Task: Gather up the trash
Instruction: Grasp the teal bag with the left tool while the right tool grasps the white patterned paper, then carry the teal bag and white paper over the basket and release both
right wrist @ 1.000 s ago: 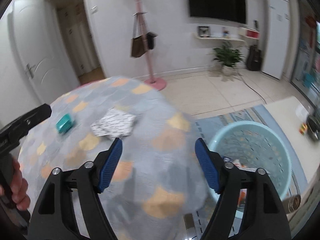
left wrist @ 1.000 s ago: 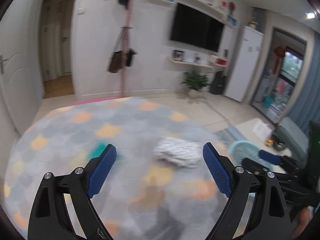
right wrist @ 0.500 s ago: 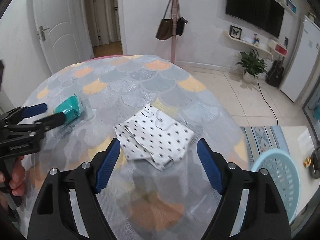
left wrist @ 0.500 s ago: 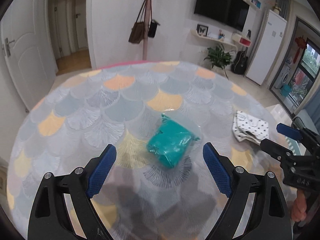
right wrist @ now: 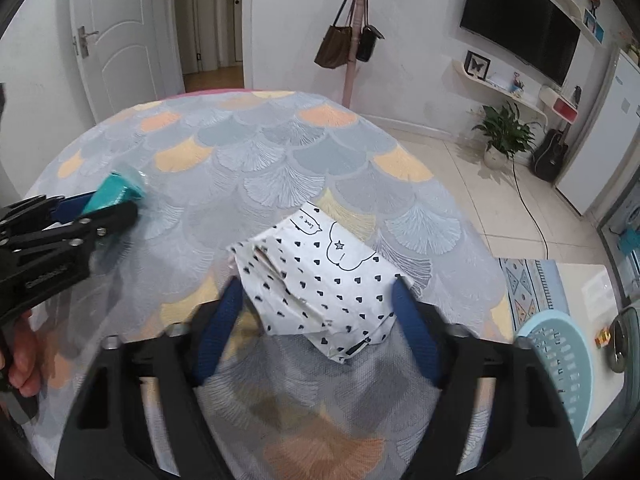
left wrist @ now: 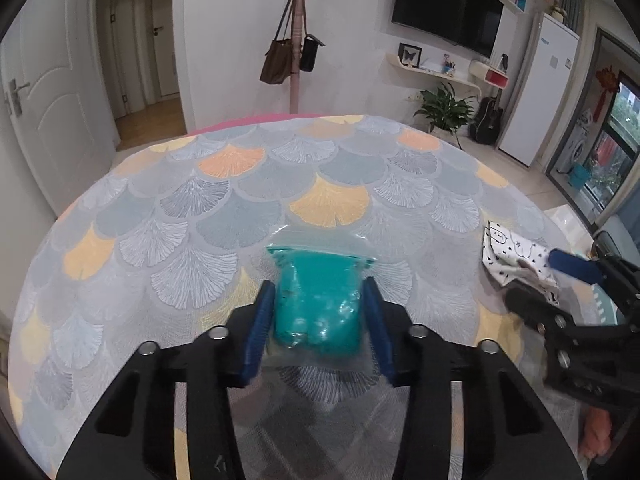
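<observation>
Trash on round table: teal packet squeezed between left gripper pads, ready to lift. Dotted paper bag sitting between right gripper pads, maybe touching, grip unclear. Blue basket waiting beside table for both.

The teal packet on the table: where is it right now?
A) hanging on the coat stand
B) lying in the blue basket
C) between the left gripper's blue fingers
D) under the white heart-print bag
C: the teal packet sits between the left gripper's blue fingers, on the tablecloth.
</observation>
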